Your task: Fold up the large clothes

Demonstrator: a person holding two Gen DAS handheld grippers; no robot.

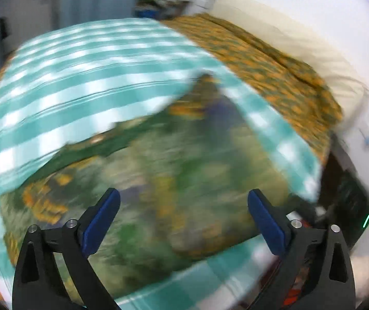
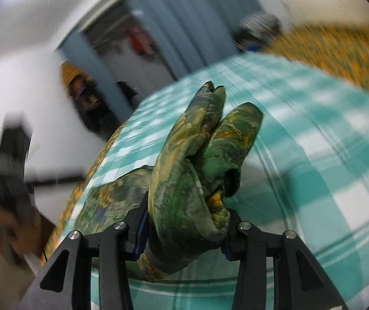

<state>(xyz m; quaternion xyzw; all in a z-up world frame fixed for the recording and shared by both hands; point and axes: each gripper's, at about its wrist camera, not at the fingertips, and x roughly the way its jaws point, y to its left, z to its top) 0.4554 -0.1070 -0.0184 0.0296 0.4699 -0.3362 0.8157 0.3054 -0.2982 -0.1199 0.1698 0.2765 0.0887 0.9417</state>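
Clamping bunched green garment [image 2: 197, 170] in right gripper [image 2: 184, 228] | left gripper [image 1: 184, 214] gaping, empty | keeping bunch taut, carrying toward twelve o'clock over checked cloth [image 2: 326, 134]

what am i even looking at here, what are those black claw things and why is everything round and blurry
These are two handheld tongs, one in each of a person's hands, each with a wide-angle camera looking out along its two fingers. That lens makes the round, bent picture; the blur suggests movement.

The left wrist view shows the left tongs open and empty, above a green and orange patterned garment lying on a teal checked sheet spread over a bed.

The right wrist view shows the right tongs closed on a bunched fold of that same garment, which sticks up between the pads.

Beyond the sheet lies an orange patterned bedspread.
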